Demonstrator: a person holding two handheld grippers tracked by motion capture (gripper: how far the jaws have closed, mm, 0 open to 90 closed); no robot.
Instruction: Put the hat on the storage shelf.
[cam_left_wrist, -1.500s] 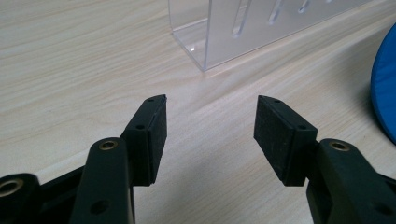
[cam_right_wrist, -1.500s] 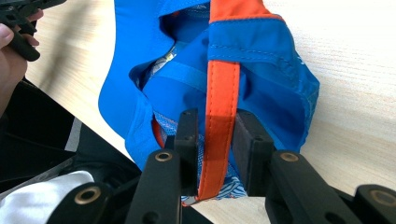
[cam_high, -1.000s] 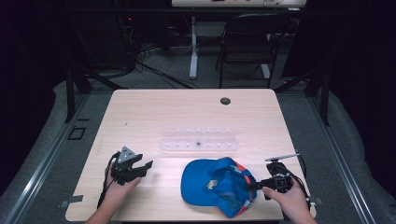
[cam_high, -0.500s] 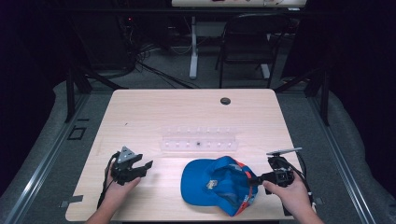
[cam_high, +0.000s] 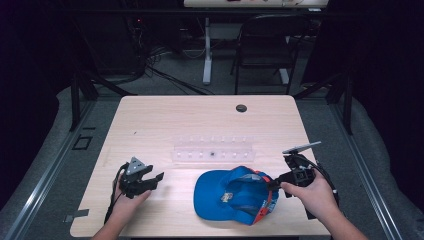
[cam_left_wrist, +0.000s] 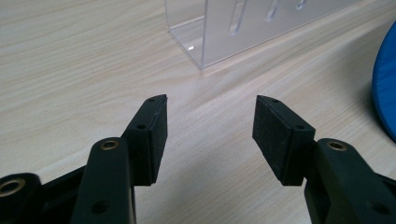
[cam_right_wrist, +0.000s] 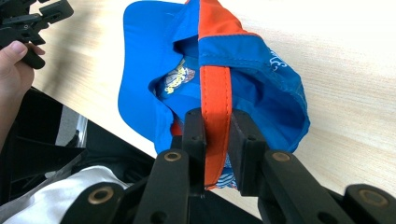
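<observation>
A blue cap (cam_high: 231, 196) with orange trim lies upside down near the table's front edge, its back end lifted off the wood. My right gripper (cam_high: 276, 183) is shut on the cap's orange back strap (cam_right_wrist: 215, 100), which runs up between the two black jaws in the right gripper view, with the cap (cam_right_wrist: 154, 60) hanging beyond it. At the front left my left gripper (cam_high: 159, 179) rests on the table, open, with only bare wood between its pads (cam_left_wrist: 158, 135). The cap's blue brim edge (cam_left_wrist: 385, 88) shows at the right of the left gripper view.
A clear plastic rack (cam_high: 212, 149) lies across the middle of the wooden table (cam_high: 165, 120); its corner (cam_left_wrist: 219, 32) stands just ahead of the left gripper. A dark round hole (cam_high: 241, 108) sits near the far edge. A chair and cables stand beyond the table.
My right gripper has risen with the cap's strap, lifting the cap's back end off the table. The left gripper has stayed where it was.
</observation>
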